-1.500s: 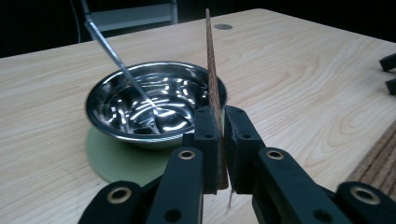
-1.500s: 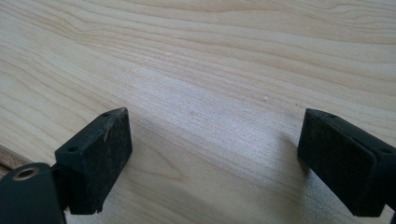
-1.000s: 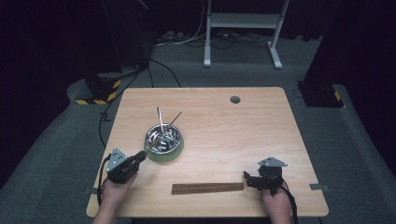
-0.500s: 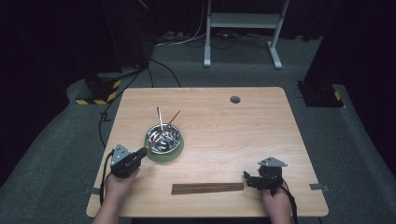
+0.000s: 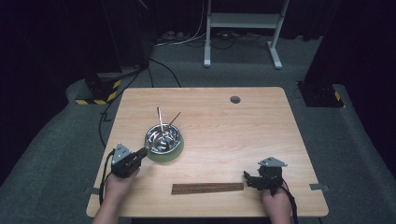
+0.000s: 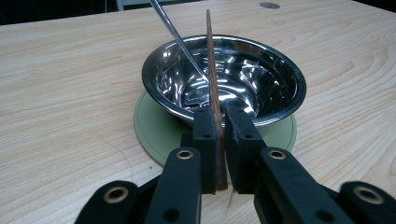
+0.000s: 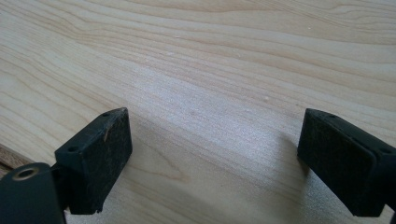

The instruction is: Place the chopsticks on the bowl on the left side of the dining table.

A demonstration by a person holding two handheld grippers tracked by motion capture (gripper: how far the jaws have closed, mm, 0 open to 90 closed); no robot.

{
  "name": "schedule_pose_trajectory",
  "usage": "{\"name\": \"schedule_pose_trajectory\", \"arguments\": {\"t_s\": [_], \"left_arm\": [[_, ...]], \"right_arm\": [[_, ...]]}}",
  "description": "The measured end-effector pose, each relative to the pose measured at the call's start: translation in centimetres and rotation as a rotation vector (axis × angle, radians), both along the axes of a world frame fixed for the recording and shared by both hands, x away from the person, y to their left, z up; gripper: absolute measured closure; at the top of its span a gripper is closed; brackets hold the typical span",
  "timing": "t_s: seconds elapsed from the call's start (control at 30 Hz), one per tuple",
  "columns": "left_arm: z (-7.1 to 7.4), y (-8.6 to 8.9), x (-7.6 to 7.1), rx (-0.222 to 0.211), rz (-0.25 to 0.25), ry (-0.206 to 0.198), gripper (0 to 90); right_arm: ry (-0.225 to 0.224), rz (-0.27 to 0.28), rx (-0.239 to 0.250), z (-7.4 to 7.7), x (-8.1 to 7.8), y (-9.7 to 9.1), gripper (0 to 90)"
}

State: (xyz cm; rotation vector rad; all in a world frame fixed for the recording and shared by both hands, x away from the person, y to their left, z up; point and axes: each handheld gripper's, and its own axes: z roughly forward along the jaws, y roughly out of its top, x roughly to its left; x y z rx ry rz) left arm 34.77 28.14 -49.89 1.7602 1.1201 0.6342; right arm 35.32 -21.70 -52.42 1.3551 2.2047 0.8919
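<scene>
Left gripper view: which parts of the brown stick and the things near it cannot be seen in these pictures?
- Brown stick: its top is cut off by the upper edge of the left gripper view; its lower part is hidden between the jaws of the left gripper.
- Metal utensil: its upper end is cut off by the same edge.
- Green mat: mostly covered by the steel bowl.

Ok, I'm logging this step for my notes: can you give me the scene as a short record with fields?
left gripper: shut on a brown chopstick that reaches into the bowl
right gripper: open, nothing between its jaws
steel bowl: on green coaster, holds metal chopstick
chopstick pile: flat on the wooden table
</scene>
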Motion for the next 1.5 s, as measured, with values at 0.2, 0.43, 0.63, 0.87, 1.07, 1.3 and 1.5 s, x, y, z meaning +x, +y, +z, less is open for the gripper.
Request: {"name": "schedule_pose_trajectory", "arguments": {"t_s": [0.2, 0.43, 0.63, 0.87, 1.07, 1.3, 1.5], "left_arm": [[0.1, -0.1, -0.1, 0.0, 0.009, 0.001, 73.7], [0.9, 0.0, -1.7, -0.012, 0.013, -0.039, 61.3], [2.4, -2.0, -3.7, -0.069, -0.062, -0.077, 61.0], [0.7, -6.4, -4.4, 0.015, -0.208, -0.011, 61.8], [-0.4, -7.8, -4.3, 0.042, -0.259, 0.028, 61.7], [-2.1, -8.2, -3.9, 0.022, -0.278, 0.101, 58.9], [-2.4, -8.4, -3.9, 0.025, -0.315, 0.126, 56.4]], "right_arm": [[0.0, 0.0, 0.0, 0.0, 0.0, 0.0, 9.6], [0.0, 0.0, 0.0, 0.0, 0.0, 0.0, 9.6], [0.0, 0.003, 0.0, 0.0, 0.0, 0.0, 9.6], [0.0, 0.009, 0.0, 0.0, 0.0, 0.0, 9.6], [-0.002, 0.017, -0.002, 0.0, 0.0, 0.0, 9.6], [0.0, 0.023, 0.0, 0.0, 0.0, 0.1, 9.6], [0.0, 0.023, -0.001, 0.0, 0.0, 0.1, 9.6]]}}
